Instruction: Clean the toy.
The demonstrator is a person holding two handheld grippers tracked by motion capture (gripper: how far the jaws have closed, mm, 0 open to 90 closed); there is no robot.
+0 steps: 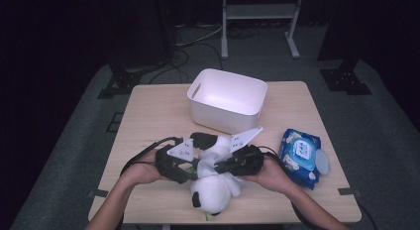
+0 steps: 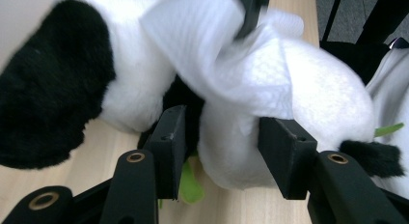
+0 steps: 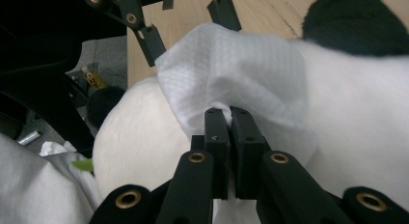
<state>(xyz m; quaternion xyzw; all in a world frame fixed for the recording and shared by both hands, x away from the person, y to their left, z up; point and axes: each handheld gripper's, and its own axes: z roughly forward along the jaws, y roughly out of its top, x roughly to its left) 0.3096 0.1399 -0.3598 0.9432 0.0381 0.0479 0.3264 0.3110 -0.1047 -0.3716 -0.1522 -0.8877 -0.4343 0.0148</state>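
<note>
A black-and-white plush panda (image 1: 213, 190) lies on the wooden table (image 1: 148, 121) near its front edge, between both hands. My right gripper (image 3: 230, 122) is shut on a fold of a white wipe (image 3: 231, 69), which drapes over the panda's white body (image 3: 361, 103). From the left, my left gripper (image 2: 217, 151) straddles a white part of the panda (image 2: 231, 156). Its jaws stand apart around the plush without squeezing it. The wipe (image 2: 217, 50) hangs just above them. In the high view the left gripper (image 1: 190, 168) and the right gripper (image 1: 219, 166) meet over the toy.
A white plastic bin (image 1: 228, 98) stands empty behind the panda at the table's middle. A blue pack of wet wipes (image 1: 299, 153) with its lid flipped open lies at the right. A green tag (image 2: 190, 185) sticks out under the toy.
</note>
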